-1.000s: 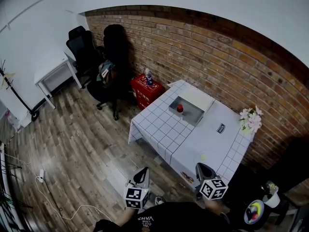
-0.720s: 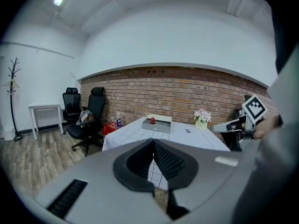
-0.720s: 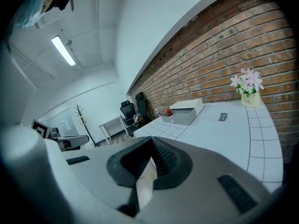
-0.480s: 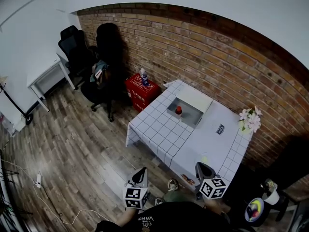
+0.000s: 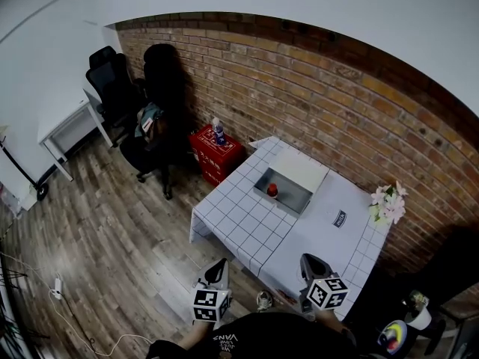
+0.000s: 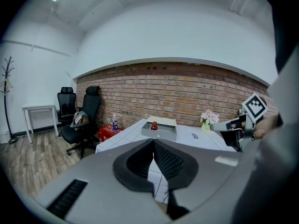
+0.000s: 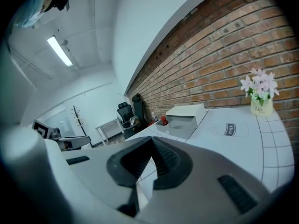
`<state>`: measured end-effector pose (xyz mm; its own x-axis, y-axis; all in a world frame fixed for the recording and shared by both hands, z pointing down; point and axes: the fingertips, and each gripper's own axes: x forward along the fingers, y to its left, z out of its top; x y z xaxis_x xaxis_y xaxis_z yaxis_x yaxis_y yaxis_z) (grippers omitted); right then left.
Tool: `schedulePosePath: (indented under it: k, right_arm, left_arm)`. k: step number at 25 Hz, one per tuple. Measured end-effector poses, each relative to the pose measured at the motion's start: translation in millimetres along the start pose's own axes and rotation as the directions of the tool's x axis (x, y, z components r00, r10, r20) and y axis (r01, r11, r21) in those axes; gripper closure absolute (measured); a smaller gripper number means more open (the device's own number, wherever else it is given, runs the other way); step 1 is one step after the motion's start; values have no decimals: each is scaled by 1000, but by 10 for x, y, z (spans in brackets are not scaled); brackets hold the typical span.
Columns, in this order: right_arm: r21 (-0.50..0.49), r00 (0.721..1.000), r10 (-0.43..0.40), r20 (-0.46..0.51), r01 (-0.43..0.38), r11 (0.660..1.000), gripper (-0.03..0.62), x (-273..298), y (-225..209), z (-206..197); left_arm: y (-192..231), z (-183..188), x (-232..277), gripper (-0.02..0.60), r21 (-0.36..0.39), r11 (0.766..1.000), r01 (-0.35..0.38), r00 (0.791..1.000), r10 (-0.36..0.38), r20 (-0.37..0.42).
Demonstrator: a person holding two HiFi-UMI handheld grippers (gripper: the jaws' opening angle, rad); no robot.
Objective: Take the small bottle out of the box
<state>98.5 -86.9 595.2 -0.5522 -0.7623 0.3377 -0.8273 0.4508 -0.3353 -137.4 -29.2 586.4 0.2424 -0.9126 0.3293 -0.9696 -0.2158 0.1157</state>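
Observation:
The small bottle [image 5: 272, 191], red-capped, stands upright in the open grey box [image 5: 288, 200] at the far side of the white checked table [image 5: 247, 223]. From the left gripper view the bottle [image 6: 154, 125] shows inside the box [image 6: 161, 132], far ahead of the jaws. My left gripper [image 5: 219, 269] and right gripper [image 5: 310, 263] hang near my body, short of the table's near edge. Both are shut and hold nothing. The right gripper view has the bottle [image 7: 163, 120] beside the box [image 7: 184, 121], also far off.
A vase of pink flowers [image 5: 388, 200] and a small printed card [image 5: 340, 218] sit on the table's right part. A red crate [image 5: 213, 149] with a plastic bottle on it stands left of the table by the brick wall. Office chairs [image 5: 146, 129] and a white desk [image 5: 63, 122] are further left.
The head view has shifted, so the table sits a little higher and further left in the picture. Both grippers stay shut in the same place near my body.

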Motion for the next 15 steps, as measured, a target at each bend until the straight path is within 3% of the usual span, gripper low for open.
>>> schedulePosePath:
  k: [15]
  right_arm:
    - [-3, 998, 53, -37, -53, 999, 595, 520, -540, 269]
  left_arm:
    - [-178, 383, 1088, 569, 12, 1000, 22, 1000, -22, 14]
